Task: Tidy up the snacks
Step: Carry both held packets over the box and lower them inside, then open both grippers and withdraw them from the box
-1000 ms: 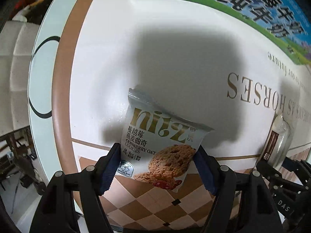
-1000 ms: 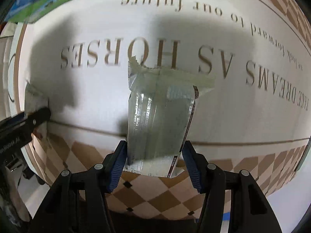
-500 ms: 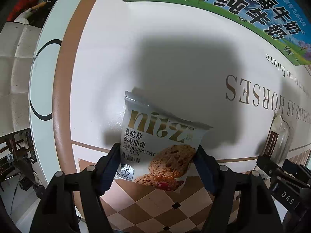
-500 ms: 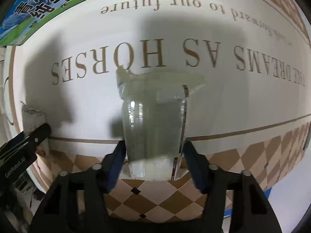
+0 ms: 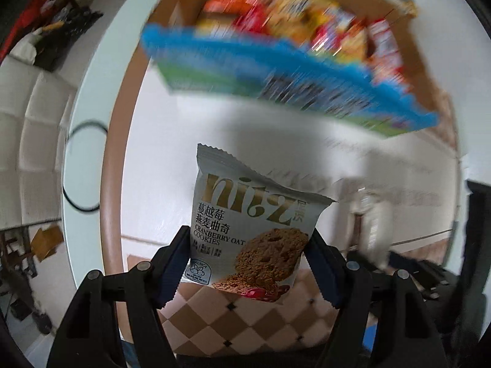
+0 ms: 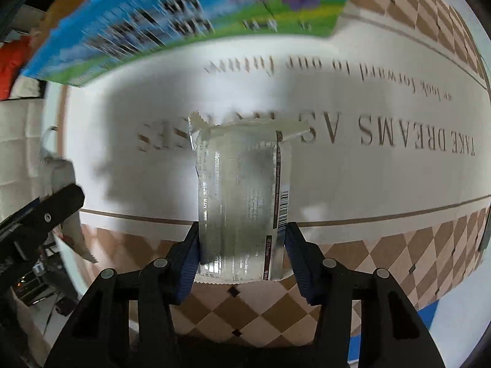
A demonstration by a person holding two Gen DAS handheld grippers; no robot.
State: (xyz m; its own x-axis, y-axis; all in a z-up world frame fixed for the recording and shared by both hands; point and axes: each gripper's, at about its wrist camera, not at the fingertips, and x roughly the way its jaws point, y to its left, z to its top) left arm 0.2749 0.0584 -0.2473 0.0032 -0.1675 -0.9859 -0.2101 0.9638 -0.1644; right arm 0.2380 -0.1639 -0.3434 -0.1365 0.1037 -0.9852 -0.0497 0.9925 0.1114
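- The left wrist view looks down into the open cardboard box [image 5: 408,58] and shows blurred snack packs [image 5: 294,21] in orange, yellow and red inside it; the right wrist view shows only the box's blue and green printed outer side [image 6: 184,21], plus the printed lettering [image 6: 399,135] on the surface [image 6: 383,184]
- Two packets are held, one per gripper: one cookie packet [image 5: 254,214] with its printed front facing the left camera, and one silver packet [image 6: 242,202] showing its back seam and barcode
- One box stands on the surface, beyond both packets
- The left gripper [image 5: 245,265] points down at the surface, its blue fingers [image 5: 173,266] pressed on the cookie packet's lower sides, holding it clear of the surface, short of the box
- The right gripper [image 6: 242,256] also points down; its fingers [image 6: 187,257] are closing on the silver packet's lower edges, gripping it above the lettering, short of the box
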